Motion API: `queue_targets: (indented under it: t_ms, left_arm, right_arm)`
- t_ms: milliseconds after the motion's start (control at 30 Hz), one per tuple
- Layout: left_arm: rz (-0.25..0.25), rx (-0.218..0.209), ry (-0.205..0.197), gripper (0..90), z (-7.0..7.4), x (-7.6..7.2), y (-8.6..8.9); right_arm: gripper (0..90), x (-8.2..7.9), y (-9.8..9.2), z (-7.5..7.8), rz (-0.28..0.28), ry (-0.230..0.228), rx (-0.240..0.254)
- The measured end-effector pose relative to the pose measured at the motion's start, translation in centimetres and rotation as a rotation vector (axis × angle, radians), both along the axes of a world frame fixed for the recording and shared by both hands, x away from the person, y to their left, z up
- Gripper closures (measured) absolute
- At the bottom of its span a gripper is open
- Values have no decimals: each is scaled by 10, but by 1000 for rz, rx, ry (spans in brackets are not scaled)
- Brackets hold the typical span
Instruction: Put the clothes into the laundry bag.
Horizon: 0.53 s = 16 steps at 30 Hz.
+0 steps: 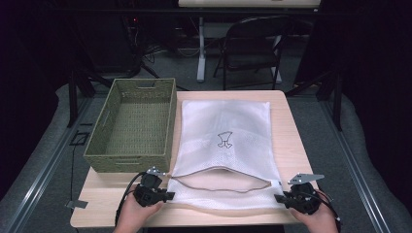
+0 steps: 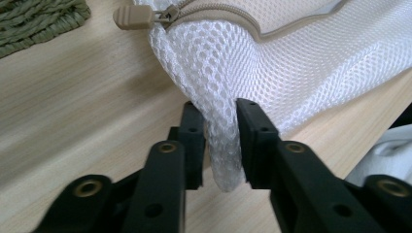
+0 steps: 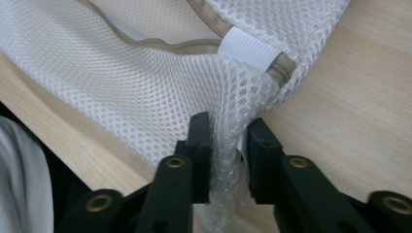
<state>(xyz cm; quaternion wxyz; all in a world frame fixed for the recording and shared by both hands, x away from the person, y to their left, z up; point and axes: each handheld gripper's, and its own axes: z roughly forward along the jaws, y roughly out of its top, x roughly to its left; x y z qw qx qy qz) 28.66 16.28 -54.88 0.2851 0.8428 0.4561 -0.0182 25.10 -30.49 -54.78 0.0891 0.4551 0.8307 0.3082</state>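
the white mesh laundry bag [image 1: 224,141] lies flat on the counter [image 1: 291,141] beside the woven basket [image 1: 133,124], each near corner between the loosened fingers of the left gripper [image 2: 218,141] and right gripper [image 3: 228,145], so back both straight off without snagging mesh.

Right gripper [image 3: 228,155]: two black jaws rise from six o'clock, slightly parted, a bunched fold of white mesh bag [image 3: 145,92] between them, slack, pads not clearly pressing. Bag spreads toward ten o'clock. Tan zipper [image 3: 165,46] runs across twelve o'clock; white tab [image 3: 248,51] at one o'clock. Wooden table [image 3: 359,87] at three o'clock.
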Motion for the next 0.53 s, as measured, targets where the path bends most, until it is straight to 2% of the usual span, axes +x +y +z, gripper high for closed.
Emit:
queue_targets:
  t_ms: [200, 367, 533]
  left_arm:
    - [12, -27, -18, 525, 3, -2, 2]
    - [26, -31, -45, 402, 7, -7, 2]
    - [41, -47, -74, 349, 14, -13, 7]
  right_arm:
    - [462, -3, -1, 3, -22, -44, 4]
    - [380, -5, -4, 5, -37, -59, 21]
    - [356, -10, -9, 13, -54, -88, 35]
